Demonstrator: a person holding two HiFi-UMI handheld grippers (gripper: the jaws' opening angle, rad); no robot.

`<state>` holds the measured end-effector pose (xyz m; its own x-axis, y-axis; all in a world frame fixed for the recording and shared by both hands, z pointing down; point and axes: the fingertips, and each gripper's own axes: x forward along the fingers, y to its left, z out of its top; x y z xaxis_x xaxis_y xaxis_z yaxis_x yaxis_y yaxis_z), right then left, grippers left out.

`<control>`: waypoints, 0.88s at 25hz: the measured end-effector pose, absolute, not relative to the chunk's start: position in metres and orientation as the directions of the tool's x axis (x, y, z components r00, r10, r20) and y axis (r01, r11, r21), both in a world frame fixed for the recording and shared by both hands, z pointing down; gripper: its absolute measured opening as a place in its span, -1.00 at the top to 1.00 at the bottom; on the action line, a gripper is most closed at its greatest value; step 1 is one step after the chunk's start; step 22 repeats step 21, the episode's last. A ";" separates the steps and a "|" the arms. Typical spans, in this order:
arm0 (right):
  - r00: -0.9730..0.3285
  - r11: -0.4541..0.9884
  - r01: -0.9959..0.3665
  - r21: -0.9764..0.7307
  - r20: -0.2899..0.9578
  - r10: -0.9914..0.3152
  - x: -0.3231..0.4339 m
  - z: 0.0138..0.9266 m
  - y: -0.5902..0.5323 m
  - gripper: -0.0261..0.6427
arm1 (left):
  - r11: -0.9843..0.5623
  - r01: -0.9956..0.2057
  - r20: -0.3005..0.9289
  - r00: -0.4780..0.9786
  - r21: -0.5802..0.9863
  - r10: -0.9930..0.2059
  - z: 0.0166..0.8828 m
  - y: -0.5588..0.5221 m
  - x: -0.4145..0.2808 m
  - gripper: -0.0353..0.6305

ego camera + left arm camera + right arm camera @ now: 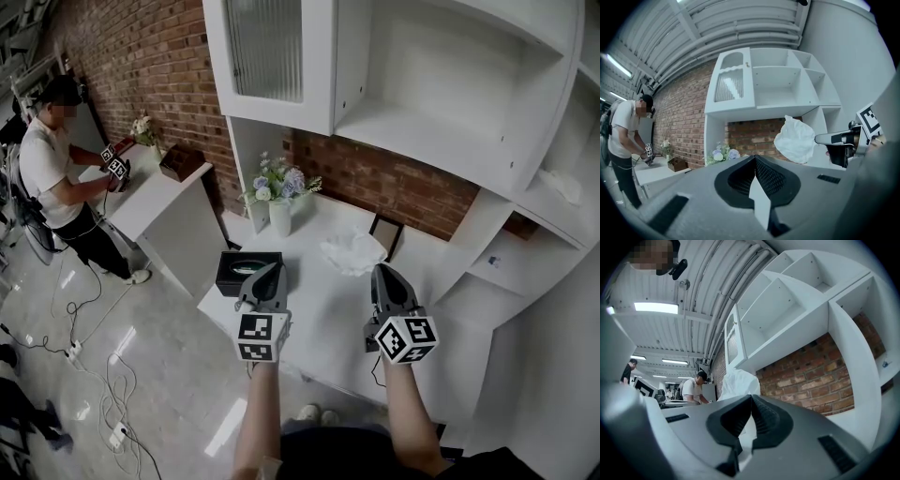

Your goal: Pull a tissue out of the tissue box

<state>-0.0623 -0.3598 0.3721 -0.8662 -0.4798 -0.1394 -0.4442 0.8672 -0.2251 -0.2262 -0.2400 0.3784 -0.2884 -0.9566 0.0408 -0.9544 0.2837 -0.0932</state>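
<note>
The black tissue box [228, 274] lies on the white counter [319, 319], at its left end. My left gripper [271, 269] hovers right beside the box; its jaws meet at the tips [754, 157] with nothing seen in them. My right gripper [381, 271] is shut on a crumpled white tissue [352, 253], which it holds in the air above the counter, away from the box. That tissue billows above the jaws in the right gripper view [737, 384]. The left gripper view shows the tissue [794, 139] hanging from the right gripper [824, 138].
A white vase of flowers [278, 195] and a small dark picture frame [385, 234] stand at the back of the counter by the brick wall. White shelving [441, 103] rises above. A person [47, 159] works at another counter on the left. Cables [103, 366] lie on the floor.
</note>
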 end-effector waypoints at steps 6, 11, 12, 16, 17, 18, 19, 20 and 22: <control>-0.867 0.868 -0.442 -0.228 -0.141 -0.479 -0.060 0.373 -0.359 0.91 | 0.277 -0.956 0.042 -0.282 -0.091 -0.959 0.381 -0.242 -0.224 0.87; -0.869 0.869 -0.442 -0.224 -0.133 -0.476 -0.062 0.375 -0.358 0.91 | 0.275 -0.957 0.043 -0.280 -0.090 -0.959 0.381 -0.243 -0.225 0.87; -0.870 0.869 -0.441 -0.223 -0.132 -0.475 -0.063 0.375 -0.358 0.91 | 0.276 -0.957 0.043 -0.280 -0.089 -0.959 0.381 -0.243 -0.225 0.87; -0.873 0.872 -0.437 -0.220 -0.131 -0.470 -0.064 0.375 -0.357 0.91 | 0.277 -0.957 0.043 -0.281 -0.090 -0.959 0.381 -0.244 -0.225 0.87; -0.873 0.873 -0.437 -0.219 -0.131 -0.470 -0.065 0.375 -0.357 0.91 | 0.277 -0.957 0.043 -0.281 -0.090 -0.959 0.381 -0.244 -0.226 0.87; -0.873 0.873 -0.436 -0.218 -0.131 -0.469 -0.065 0.375 -0.357 0.91 | 0.277 -0.957 0.043 -0.281 -0.091 -0.959 0.381 -0.245 -0.226 0.87; -0.873 0.873 -0.436 -0.218 -0.131 -0.469 -0.065 0.375 -0.358 0.91 | 0.277 -0.957 0.043 -0.281 -0.091 -0.959 0.382 -0.246 -0.226 0.87; -0.873 0.873 -0.435 -0.219 -0.132 -0.469 -0.066 0.375 -0.358 0.91 | 0.276 -0.957 0.044 -0.281 -0.091 -0.959 0.382 -0.246 -0.226 0.87; -0.873 0.873 -0.435 -0.219 -0.133 -0.468 -0.066 0.374 -0.359 0.91 | 0.276 -0.957 0.044 -0.281 -0.092 -0.959 0.382 -0.247 -0.226 0.87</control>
